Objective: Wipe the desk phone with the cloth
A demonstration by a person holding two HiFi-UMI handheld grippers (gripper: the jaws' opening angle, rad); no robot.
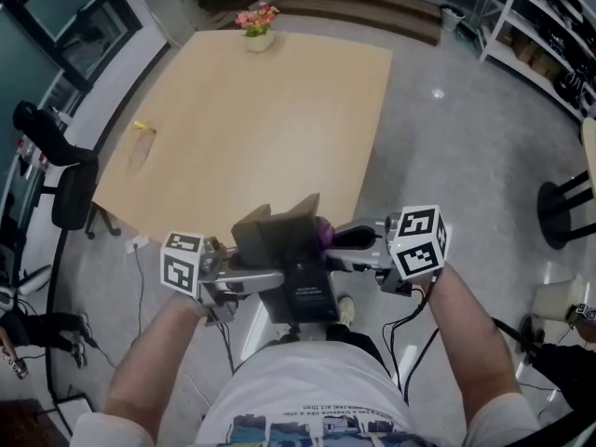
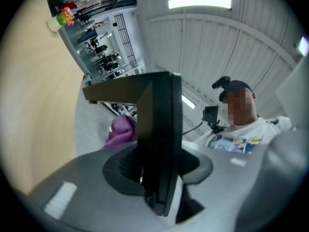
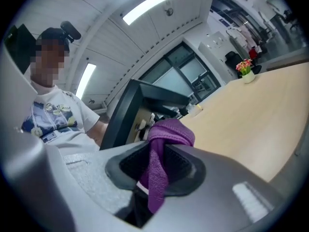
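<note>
The black desk phone (image 1: 284, 240) is held in the air in front of the person's body, below the near edge of the table. My left gripper (image 1: 272, 278) is shut on it; in the left gripper view the phone (image 2: 159, 129) stands edge-on, clamped between the jaws of the left gripper (image 2: 157, 180). My right gripper (image 1: 335, 240) is shut on a purple cloth (image 1: 323, 231), whose bunched end sits right beside the phone's right side. In the right gripper view the cloth (image 3: 164, 144) hangs pinched in the right gripper (image 3: 154, 173), with the phone (image 3: 123, 115) just behind it.
A wooden table (image 1: 251, 119) lies ahead, with a flower pot (image 1: 258, 26) at its far edge and a small yellow item (image 1: 142, 127) near its left edge. A black chair (image 1: 67, 184) stands at the left, a stool (image 1: 568, 203) and shelves (image 1: 549, 35) at the right.
</note>
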